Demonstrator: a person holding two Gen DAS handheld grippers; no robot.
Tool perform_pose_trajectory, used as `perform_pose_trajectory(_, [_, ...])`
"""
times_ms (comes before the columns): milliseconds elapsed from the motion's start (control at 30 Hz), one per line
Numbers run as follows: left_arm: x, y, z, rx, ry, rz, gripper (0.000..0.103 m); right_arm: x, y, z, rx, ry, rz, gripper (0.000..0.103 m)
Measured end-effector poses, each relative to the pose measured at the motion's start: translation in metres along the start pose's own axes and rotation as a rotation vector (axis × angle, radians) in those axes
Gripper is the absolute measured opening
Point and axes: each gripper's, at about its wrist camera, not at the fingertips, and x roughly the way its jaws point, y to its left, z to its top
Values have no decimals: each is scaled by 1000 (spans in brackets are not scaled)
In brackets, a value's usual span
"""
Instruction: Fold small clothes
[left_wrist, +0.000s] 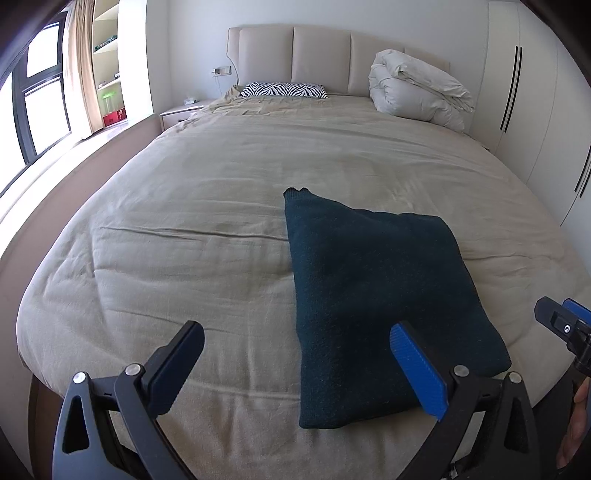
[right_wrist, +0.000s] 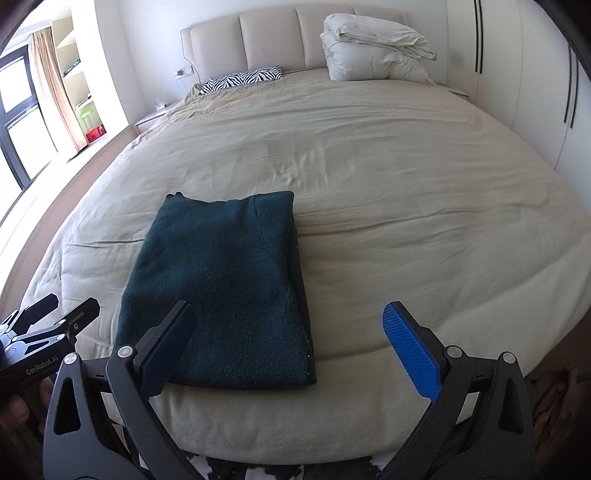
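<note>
A dark teal knitted garment (left_wrist: 373, 295) lies folded into a rough rectangle on the beige bed (left_wrist: 192, 236), near the foot edge. It also shows in the right wrist view (right_wrist: 225, 291). My left gripper (left_wrist: 295, 339) is open and empty, held above the foot of the bed, its blue pad over the garment's near edge. My right gripper (right_wrist: 288, 321) is open and empty, its left finger over the garment's near corner. Each gripper shows at the edge of the other's view, the right one (left_wrist: 565, 325) and the left one (right_wrist: 55, 314).
A zebra-print pillow (left_wrist: 282, 89) and a folded white duvet (left_wrist: 417, 88) lie at the padded headboard (left_wrist: 321, 55). A wardrobe (left_wrist: 535, 110) stands on the right, a window (left_wrist: 40, 92) and shelves on the left. The bed sheet (right_wrist: 406, 206) stretches beyond the garment.
</note>
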Motion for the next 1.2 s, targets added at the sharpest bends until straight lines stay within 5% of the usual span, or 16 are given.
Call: perform_pose_trajectory(1200, [3, 1, -3, 1, 8, 1, 103, 6, 10, -4, -13, 11, -3, 103])
